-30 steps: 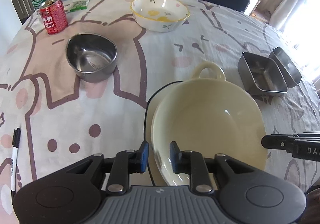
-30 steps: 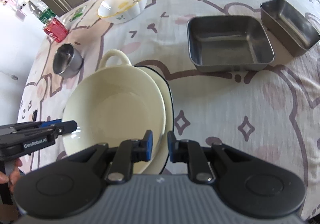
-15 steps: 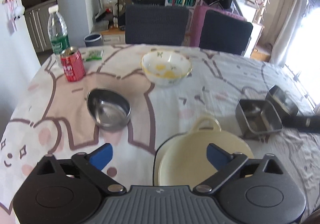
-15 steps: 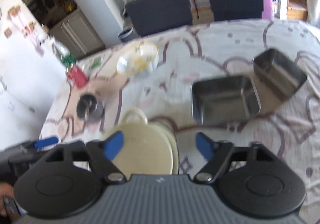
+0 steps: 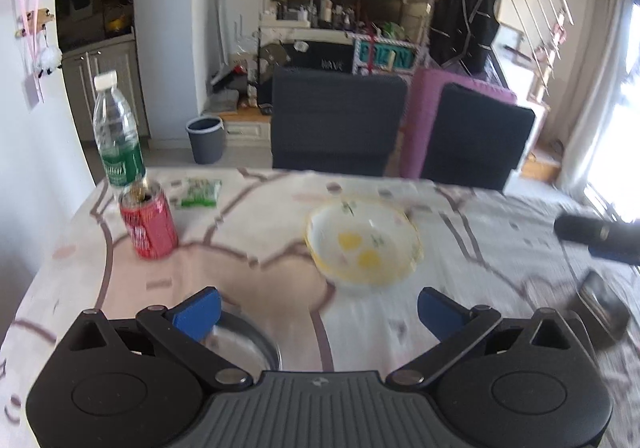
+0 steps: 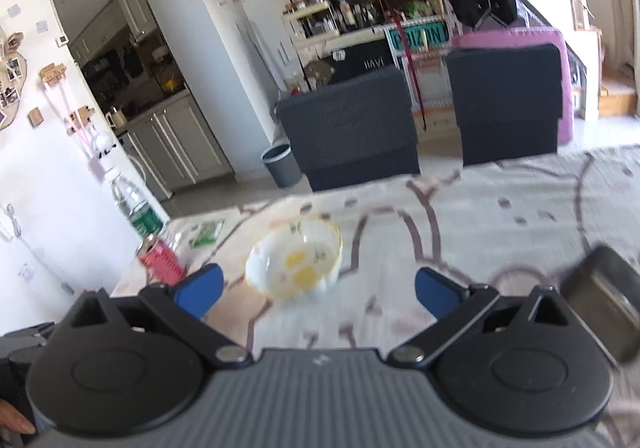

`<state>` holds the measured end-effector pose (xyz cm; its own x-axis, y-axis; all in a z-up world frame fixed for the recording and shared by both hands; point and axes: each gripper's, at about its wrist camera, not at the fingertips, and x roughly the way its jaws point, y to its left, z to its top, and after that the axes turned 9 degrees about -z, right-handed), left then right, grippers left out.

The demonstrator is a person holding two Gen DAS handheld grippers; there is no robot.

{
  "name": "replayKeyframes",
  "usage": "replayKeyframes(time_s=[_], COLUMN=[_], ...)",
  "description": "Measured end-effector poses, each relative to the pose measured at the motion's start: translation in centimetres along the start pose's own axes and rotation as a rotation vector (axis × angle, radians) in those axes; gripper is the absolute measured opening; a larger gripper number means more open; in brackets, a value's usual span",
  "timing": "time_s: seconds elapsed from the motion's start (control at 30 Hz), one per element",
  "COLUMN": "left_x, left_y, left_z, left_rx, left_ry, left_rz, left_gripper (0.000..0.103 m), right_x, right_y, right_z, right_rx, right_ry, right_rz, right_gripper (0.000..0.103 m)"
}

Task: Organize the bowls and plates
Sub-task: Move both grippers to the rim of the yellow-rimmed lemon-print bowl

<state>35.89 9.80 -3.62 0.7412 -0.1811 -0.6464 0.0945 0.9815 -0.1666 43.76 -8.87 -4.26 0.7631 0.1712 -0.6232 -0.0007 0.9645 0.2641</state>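
Lifting clear | left gripper (image 5: 318, 310) and right gripper (image 6: 318, 293) just spread wide, both empty | yellow dish released, now out of view | flowered bowl (image 5: 362, 246) ahead on table, likely next

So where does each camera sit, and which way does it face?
Left wrist: on the left gripper, facing across the table at the floral bowl and chairs; its open blue fingers show.
Right wrist: on the right gripper, facing likewise; open fingers show.
Shared: bowl, red can, bottle.
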Motion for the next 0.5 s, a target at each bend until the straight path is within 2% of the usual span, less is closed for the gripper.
replayKeyframes(time_s=[0.1, 0.17, 0.2, 0.23, 0.27, 0.33, 0.4, 0.5], left_x=[2.2, 3.8, 4.8, 5.7, 6.6, 8.8, 10.7, 13.3], left_y=[1.0, 1.3, 1.5, 1.6, 1.8, 2.4, 2.9, 3.4], left_z=[2.0, 3.0, 3.4, 3.7, 3.9, 4.3, 4.4, 3.9], left_rx=[-0.015, 0.0, 0.008, 0.01, 0.005, -0.034, -0.068, -0.103], left_ry=[-0.04, -0.049, -0.048, -0.045, -0.036, -0.011, 0.011, 0.021], left_rz=[0.014, 0.027, 0.03, 0.027, 0.018, -0.009, -0.032, -0.037], left_gripper=[0.103, 0.101, 0.098, 0.089, 0.084, 0.065, 0.054, 0.044], right_x=[3.2, 5.4, 6.6, 7.8, 8.9, 11.1, 13.3, 16.6], right_y=[0.7, 0.8, 0.7, 0.6, 0.4, 0.3, 0.0, 0.0], right_z=[1.3, 2.2, 2.5, 2.9, 3.1, 3.5, 3.7, 3.6], right_rx=[-0.031, -0.033, -0.026, -0.014, -0.003, 0.021, 0.044, 0.072], right_ry=[0.005, 0.04, 0.069, 0.09, 0.102, 0.129, 0.166, 0.228], right_rz=[-0.031, -0.046, -0.053, -0.046, -0.037, -0.032, -0.008, -0.012], right_gripper=[0.103, 0.103, 0.103, 0.101, 0.098, 0.088, 0.069, 0.05])
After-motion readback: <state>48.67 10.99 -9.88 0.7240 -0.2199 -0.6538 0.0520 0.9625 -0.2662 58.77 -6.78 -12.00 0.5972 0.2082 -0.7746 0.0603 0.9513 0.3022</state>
